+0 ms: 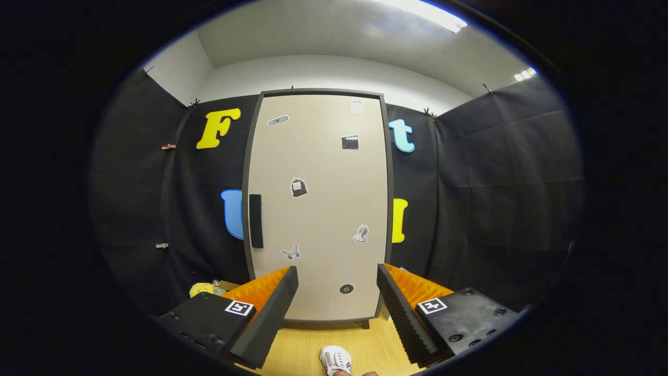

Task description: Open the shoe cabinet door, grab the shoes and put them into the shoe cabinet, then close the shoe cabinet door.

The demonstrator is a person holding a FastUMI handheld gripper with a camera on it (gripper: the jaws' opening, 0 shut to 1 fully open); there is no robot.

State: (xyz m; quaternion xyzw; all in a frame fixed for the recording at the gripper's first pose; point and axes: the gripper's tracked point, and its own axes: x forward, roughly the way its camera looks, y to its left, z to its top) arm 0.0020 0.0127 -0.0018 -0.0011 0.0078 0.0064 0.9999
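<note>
One tall beige shoe cabinet door with a dark frame (318, 203) stands closed straight ahead of the hand-held gripper (337, 284), well beyond its fingers. The door carries one black vertical bar handle (255, 221) near its left edge, about halfway up. Seven small stickers dot the panel: a pale oblong one (277, 120) near the top left, a white square one (357, 106) near the top right, a black clapperboard (350, 142), a dark bag shape (299, 187) near the middle, a pale bust figure (361, 233), a grey butterfly (291, 253) below the handle, and a round black dot (346, 289) low down between the fingers.

The hand-held gripper is spread wide, its two fingers apart with nothing between them but the lower part of the door seen in the distance.

One white shoe with red and blue side marks (336, 359) lies on the light wooden floor (297, 350), close below the gripper and between its fingers, in front of the cabinet. Only part of it shows, so a second shoe cannot be made out.

To the left of the cabinet's foot, just past the left finger, sits one yellow rounded object (201, 289) beside something small and clear (218, 286); what they are cannot be told.

Black cloth (496, 209) hangs on both sides and behind the cabinet, pinned with small clips. Above it run white walls and a white ceiling with one bright strip light (428, 13).
</note>
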